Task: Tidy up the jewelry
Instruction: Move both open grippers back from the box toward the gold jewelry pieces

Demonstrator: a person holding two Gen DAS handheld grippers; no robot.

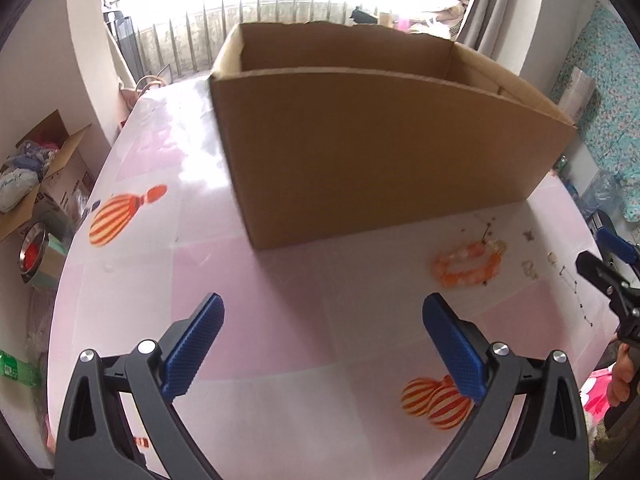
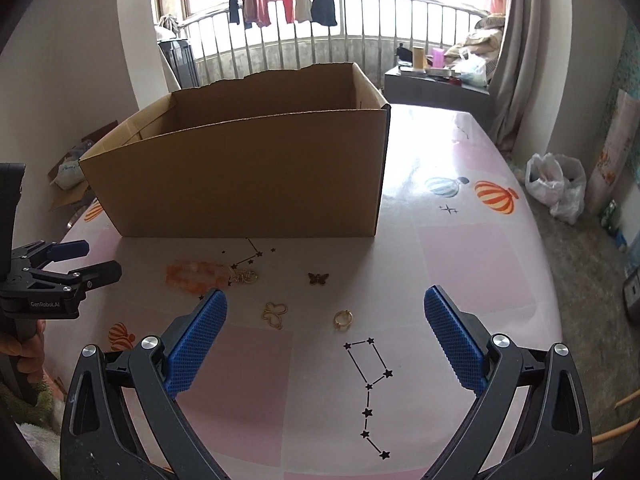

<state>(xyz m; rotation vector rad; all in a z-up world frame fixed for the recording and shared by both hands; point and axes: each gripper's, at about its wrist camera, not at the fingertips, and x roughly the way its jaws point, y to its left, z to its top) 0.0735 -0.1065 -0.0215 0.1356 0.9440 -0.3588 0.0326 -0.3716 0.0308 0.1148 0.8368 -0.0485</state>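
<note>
Pink table (image 2: 460, 256) holds box (image 2: 248, 184), ring (image 2: 343, 319) (both claws spread).

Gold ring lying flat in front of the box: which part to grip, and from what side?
Take the gold ring across its band, one finger on each outer side, coming straight down from above. It lies flat on the table with bare cloth all round, and the open right gripper is already nearest. The band is thin, so the fingertips probably need to touch the cloth.

1. The cardboard box (image 2: 248, 184) is matt brown, with a torn, ragged back rim.
2. The tablecloth (image 2: 460, 264) is glossy and smooth, catching window glare.
3. The right gripper (image 2: 325, 320) has blue, rough-textured pads (image 2: 196, 344) on matt black plastic arms with shiny metal screws.
4. The ring (image 2: 343, 318) is shiny gold metal.
</note>
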